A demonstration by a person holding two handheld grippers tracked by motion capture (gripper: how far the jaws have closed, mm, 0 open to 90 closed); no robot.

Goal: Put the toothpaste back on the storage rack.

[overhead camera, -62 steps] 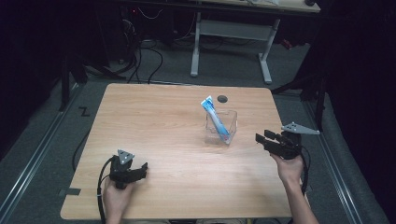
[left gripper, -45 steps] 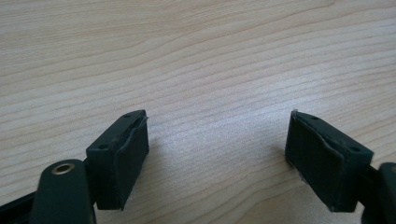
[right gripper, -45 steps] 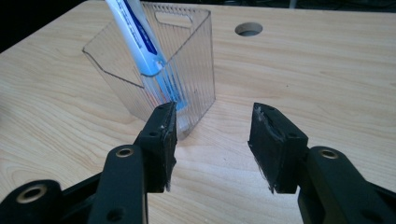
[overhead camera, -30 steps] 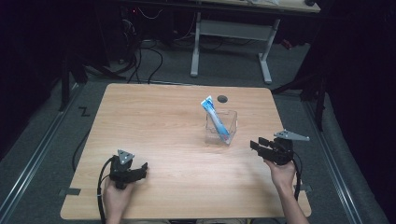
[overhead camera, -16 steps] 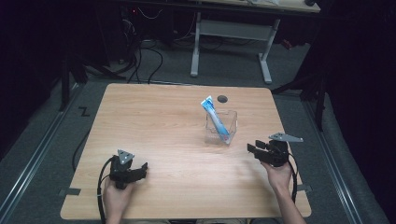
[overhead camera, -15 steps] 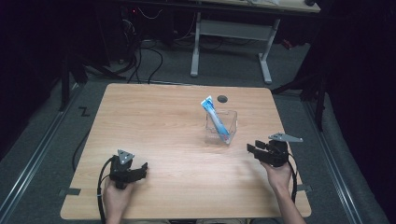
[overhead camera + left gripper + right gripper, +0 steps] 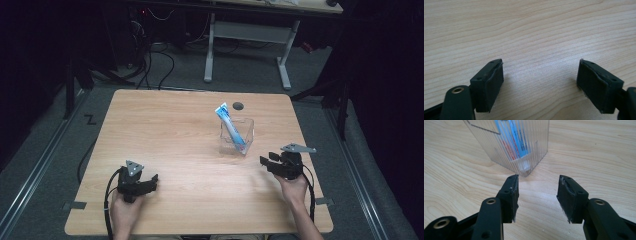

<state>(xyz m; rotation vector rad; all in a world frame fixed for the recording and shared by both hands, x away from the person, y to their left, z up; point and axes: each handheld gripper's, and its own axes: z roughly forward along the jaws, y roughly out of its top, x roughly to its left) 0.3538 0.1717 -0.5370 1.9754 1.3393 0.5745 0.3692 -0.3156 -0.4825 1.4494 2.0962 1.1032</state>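
Observation:
A clear ribbed plastic cup [image 7: 237, 135] stands right of the table's middle, with a blue and white toothpaste tube [image 7: 229, 124] leaning upright in it, cap down. In the right gripper view the cup [image 7: 511, 142] rises just beyond the jaws, the tube [image 7: 512, 141] seen through its wall. My right gripper [image 7: 266, 162] lies low at the table's right, pointing left toward the cup, open with nothing between its jaws [image 7: 537, 197]. My left gripper [image 7: 152, 181] rests near the front left edge, open over bare wood [image 7: 540, 81].
The wooden table [image 7: 165, 135] has a dark round grommet hole [image 7: 238, 106] behind the cup. Cables trail from both grippers over the front edge. A white desk frame [image 7: 250, 45] stands on the floor beyond the table.
My right gripper has drifted left and slightly toward the table's front, closer to the cup. The left gripper, cup and tube have not moved.

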